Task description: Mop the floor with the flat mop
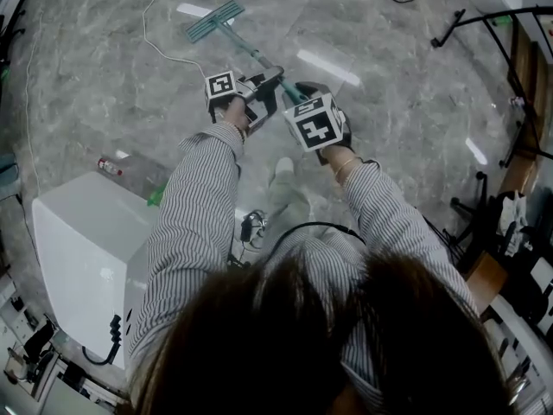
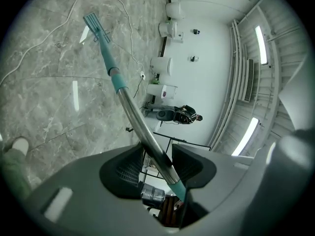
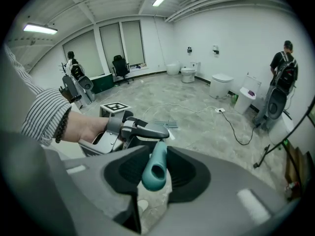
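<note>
- A person stands on a grey marble-patterned floor (image 1: 389,102) and holds a flat mop (image 1: 246,52) out in front with both claws.
- The mop head (image 1: 214,20) lies flat on the floor, well ahead of the person, towards the top left of the head view.
- The handle slopes from the mop head back up to the two claws, which sit close together, the left one lower on the handle.
- The left claw (image 2: 156,167) is closed around the shiny metal part of the handle. The shaft passes slantwise between its two dark pads.
- The right claw (image 3: 153,171) is closed on the teal grip at the handle's top. The grip's open round end shows between the pads, facing the camera.
- Both of the person's forearms are in striped sleeves (image 1: 194,223).
- One pale shoe (image 1: 283,168) shows on the floor below the claws.
- A thin white cable (image 1: 145,35) trails across the floor left of the mop head, not touching it.
- A white box (image 1: 78,232) stands on the floor at the person's left.
</note>
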Available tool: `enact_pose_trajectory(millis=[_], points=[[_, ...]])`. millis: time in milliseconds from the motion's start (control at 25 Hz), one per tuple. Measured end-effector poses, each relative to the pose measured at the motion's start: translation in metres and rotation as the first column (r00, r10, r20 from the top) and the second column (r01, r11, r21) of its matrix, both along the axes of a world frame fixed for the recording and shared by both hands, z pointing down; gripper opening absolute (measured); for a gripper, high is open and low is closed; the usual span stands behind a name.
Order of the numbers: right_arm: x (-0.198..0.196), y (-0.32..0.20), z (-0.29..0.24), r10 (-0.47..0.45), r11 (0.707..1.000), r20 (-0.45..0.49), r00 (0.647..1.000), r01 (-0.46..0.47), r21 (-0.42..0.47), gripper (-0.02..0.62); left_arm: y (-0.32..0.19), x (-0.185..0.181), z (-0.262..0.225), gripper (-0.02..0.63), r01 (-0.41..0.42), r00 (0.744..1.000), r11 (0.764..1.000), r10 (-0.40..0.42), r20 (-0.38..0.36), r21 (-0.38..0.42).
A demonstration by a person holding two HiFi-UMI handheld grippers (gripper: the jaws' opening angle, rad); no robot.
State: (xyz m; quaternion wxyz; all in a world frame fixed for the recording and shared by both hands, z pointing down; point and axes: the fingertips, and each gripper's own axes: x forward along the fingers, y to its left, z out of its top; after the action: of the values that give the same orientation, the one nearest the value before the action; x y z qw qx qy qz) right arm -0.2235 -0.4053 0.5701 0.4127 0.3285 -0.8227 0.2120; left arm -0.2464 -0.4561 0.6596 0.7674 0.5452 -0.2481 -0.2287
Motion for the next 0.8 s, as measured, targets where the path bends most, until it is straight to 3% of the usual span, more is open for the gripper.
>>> enact_pose_trajectory(millis=[240, 480, 800], points=[[0.051, 0.047, -0.004, 0.012, 1.0, -0.026, 1.0, -0.011, 0.021, 0.11, 0.049, 0.053, -0.003, 0.19, -0.046, 0.999, 0.999, 0.046, -0.022, -0.011], [0.126, 0.113, -0.027, 0.047, 0.997, 0.018, 0.999, -0.048, 0.056, 0.11, 0.114, 0.129, -0.024, 0.196, -0.098, 0.995, 0.994, 0.098, 0.009, 0.055], [0.258, 0.291, -0.024, 0.089, 0.992, 0.044, 0.995, -0.092, 0.082, 0.11, 0.292, 0.263, -0.023, 0.196, -0.151, 0.988, 0.987, 0.152, 0.001, 0.053]])
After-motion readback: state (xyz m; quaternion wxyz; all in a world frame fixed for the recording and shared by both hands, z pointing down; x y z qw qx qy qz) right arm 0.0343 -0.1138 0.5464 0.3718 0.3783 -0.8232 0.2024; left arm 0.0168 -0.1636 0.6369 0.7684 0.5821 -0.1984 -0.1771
